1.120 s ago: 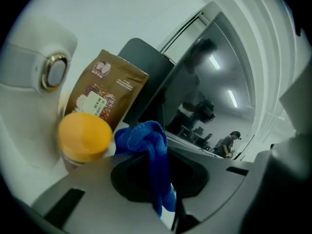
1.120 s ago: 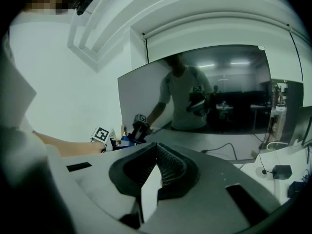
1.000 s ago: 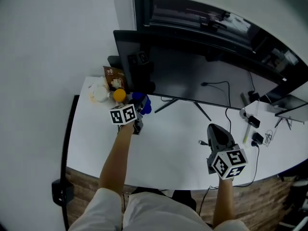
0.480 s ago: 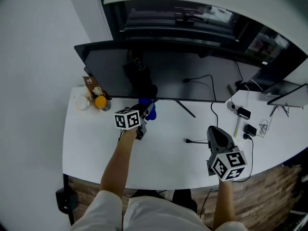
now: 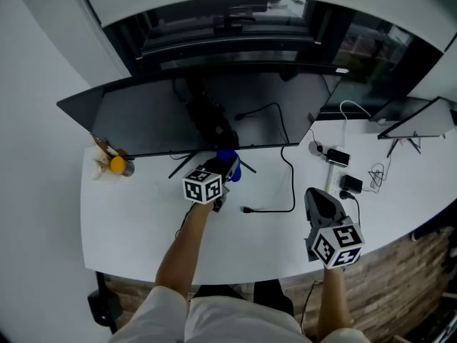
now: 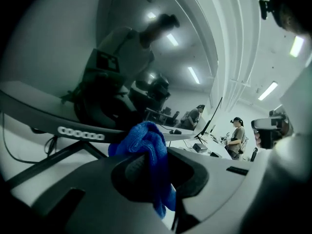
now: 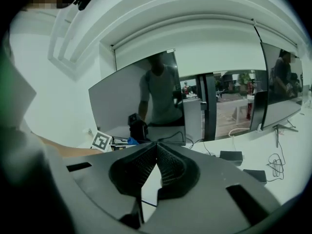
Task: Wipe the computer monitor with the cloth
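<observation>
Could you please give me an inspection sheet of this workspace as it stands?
Surface: white table, mostly bare.
Job's things: dark monitor on its stand; blue cloth near its lower edge.
Clutter: orange item at left; black adapters at right.
Grippers: left hand-held gripper shut on the cloth; right hand-held gripper shut, empty.
Cables: black cable loose across the table.
Surroundings: window behind; second screen at right.

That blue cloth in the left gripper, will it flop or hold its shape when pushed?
Likely floppy: the blue cloth bunches above the left gripper and hangs limp below its jaws. Probably light and grippy, given its fuzzy weave.
</observation>
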`<act>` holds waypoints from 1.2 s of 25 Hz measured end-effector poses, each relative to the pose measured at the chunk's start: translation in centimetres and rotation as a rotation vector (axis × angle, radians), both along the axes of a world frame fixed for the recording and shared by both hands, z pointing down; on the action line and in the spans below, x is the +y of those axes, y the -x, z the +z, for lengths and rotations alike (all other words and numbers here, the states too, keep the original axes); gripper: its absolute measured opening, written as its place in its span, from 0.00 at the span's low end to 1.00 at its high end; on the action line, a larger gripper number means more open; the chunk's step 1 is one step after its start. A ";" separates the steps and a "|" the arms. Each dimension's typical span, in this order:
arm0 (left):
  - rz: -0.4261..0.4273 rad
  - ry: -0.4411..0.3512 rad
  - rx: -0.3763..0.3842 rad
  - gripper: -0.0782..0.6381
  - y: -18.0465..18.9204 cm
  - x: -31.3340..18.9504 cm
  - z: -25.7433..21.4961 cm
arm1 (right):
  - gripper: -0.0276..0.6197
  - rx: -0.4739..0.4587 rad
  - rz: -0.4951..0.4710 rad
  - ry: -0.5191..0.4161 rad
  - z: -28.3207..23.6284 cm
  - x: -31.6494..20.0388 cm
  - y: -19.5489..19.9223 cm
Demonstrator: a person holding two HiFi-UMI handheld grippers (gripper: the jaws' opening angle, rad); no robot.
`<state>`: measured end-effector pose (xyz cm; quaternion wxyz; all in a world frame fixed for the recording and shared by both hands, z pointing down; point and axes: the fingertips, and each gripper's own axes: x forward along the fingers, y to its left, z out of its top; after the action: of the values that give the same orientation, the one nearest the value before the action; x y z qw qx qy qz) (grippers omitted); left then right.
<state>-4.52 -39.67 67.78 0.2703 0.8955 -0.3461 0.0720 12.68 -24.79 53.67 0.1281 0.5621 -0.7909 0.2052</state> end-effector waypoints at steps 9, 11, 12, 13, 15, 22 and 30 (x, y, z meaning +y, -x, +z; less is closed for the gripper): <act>0.037 -0.088 0.034 0.20 -13.7 0.1 0.0 | 0.06 -0.008 0.018 0.015 0.9 -0.3 -9.7; 0.044 -0.097 0.047 0.20 -16.3 0.2 0.1 | 0.06 -0.007 0.013 0.018 1.3 -0.5 -11.5; 0.048 -0.100 0.050 0.20 -17.4 0.2 0.1 | 0.06 -0.005 0.010 0.019 1.5 -0.6 -12.2; 0.049 -0.101 0.050 0.20 -18.5 0.1 0.1 | 0.06 -0.005 0.011 0.022 1.7 -0.7 -13.0; 0.040 -0.101 0.042 0.20 -20.1 0.0 0.2 | 0.06 -0.008 0.018 0.028 1.9 -0.9 -14.3; -0.106 -0.099 0.067 0.20 -22.7 -0.1 -0.6 | 0.06 -0.041 -0.004 0.001 1.7 -1.1 -17.3; -0.158 -0.171 0.134 0.20 -25.5 -0.9 -4.9 | 0.06 -0.035 0.020 -0.001 1.5 -0.7 -19.6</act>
<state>20.99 -40.56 62.92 0.2203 0.8881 -0.4015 -0.0393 32.24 -25.51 55.14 0.1117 0.5665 -0.7874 0.2158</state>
